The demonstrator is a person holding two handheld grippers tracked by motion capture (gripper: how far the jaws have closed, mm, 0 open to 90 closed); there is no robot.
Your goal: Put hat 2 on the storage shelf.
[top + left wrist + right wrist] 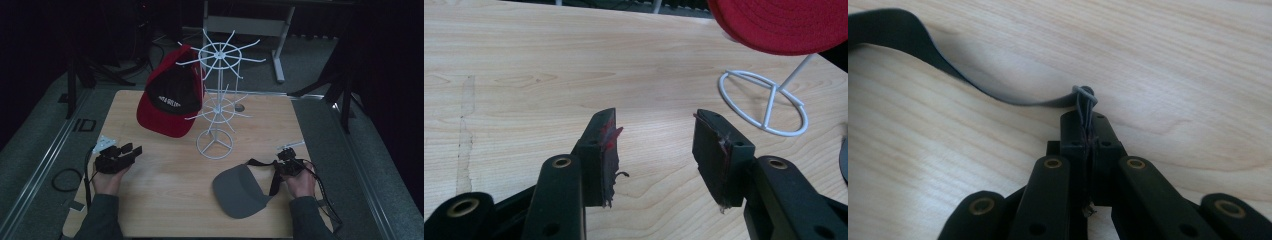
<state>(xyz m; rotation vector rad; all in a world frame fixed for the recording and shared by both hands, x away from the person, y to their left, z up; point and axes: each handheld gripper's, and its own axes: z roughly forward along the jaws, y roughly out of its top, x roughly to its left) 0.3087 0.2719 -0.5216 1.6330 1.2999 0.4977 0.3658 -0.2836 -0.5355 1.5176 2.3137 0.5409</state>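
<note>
On pale woodgrain table (165,200), curved grey visor (237,192), thin strap (923,55) pinched in right gripper (1087,127)

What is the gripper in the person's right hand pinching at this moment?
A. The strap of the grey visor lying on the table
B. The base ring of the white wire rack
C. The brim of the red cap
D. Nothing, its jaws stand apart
A: in the right gripper view the right gripper has its jaws shut on the thin dark strap, which the high view shows running to the grey visor.
</note>
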